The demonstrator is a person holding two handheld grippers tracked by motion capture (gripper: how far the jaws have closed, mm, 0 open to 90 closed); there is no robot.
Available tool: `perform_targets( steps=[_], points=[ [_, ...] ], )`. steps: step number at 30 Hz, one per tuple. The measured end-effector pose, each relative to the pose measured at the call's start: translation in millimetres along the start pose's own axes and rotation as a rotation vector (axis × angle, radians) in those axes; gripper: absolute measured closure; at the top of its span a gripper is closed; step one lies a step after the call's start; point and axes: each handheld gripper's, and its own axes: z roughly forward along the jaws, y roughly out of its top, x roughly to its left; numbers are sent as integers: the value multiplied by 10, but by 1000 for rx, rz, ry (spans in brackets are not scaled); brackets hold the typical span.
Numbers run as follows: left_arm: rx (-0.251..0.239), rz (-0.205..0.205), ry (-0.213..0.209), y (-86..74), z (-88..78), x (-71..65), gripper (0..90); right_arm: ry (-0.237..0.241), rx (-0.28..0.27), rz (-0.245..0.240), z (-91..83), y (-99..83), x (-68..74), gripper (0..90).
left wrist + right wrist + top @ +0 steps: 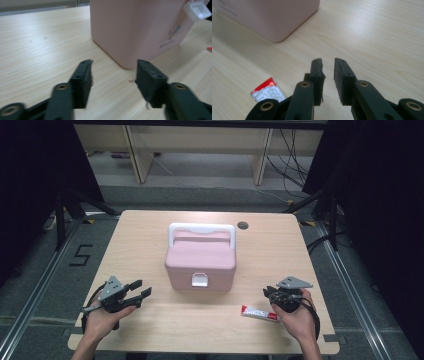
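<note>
Work looks barely begun: box [200, 257] sits latched mid-surface [150, 235], tube [259, 313] lies near-right just beside the right gripper [270, 294], left gripper [143, 289] near-left of the box, both sets of fingers released and grasping nothing

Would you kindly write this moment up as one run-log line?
left gripper: open, empty, beside pink box | right gripper: jaws slightly apart, empty, beside red-and-white tube | box: closed, latch down | table
</note>
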Motion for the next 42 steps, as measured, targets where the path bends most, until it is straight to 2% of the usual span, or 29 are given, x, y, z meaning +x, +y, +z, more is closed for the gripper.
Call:
perform_targets(
  steps=[1,4,6,8,9,10,12,13,16,19,21,22,24,25,26,27,28,30,31,33,34,37,39,42],
  points=[
    [-22,0,2,20,9,5,643,-3,-16,30,-12,22,-24,775],
    [-36,-8,4,60,22,17,738,-20,-52,-3,-12,52,-60,790],
    [-43,-11,8,72,30,22,777,-30,-85,18,-5,79,-39,816],
    [-38,-8,17,89,45,34,791,-29,-84,17,-13,99,-42,833],
    [-44,-4,23,102,50,37,819,-37,-102,2,3,139,-42,852],
    [-45,-7,25,105,49,36,828,-34,-103,-3,16,158,-35,858],
    [-61,-26,20,106,44,36,831,-41,-99,26,34,184,12,867],
    [-63,-33,26,107,36,28,830,-37,-111,2,60,195,9,867],
    [-77,-39,21,98,29,34,816,-42,-105,-13,71,209,30,866],
    [-85,-49,41,90,22,39,809,-39,-106,-30,107,229,69,858],
    [-90,-48,42,87,36,43,808,-36,-103,-25,110,234,75,856],
    [-88,-47,48,87,39,42,808,-36,-98,14,111,240,107,855],
    [-94,-54,64,100,92,26,844,-35,-116,-15,128,279,84,884],
    [-84,-34,63,115,115,34,874,-40,-136,0,141,292,92,900],
    [-84,-34,63,115,115,34,894,-27,-131,18,152,307,104,900],
    [-68,-26,48,165,216,41,897,-35,-135,-1,163,343,88,900],
    [-63,-31,40,192,264,37,898,-33,-140,23,192,365,109,900],
    [-60,-42,21,242,362,19,899,-28,-128,-5,215,423,99,900],
    [-51,-35,20,268,405,2,899,-28,-132,23,233,442,137,900],
    [-47,-28,13,290,452,-10,899,-20,-139,-22,266,496,123,900],
    [-39,-17,3,334,534,-31,899,-20,-140,-16,288,516,129,900],
    [-37,-4,-5,383,623,-60,899,3,-139,-14,351,577,154,900],
    [-36,9,-21,398,674,-82,899,9,-140,-31,393,612,177,900],
    [-27,30,-13,411,717,-99,899,13,-145,-41,422,641,203,900]
  ],
)
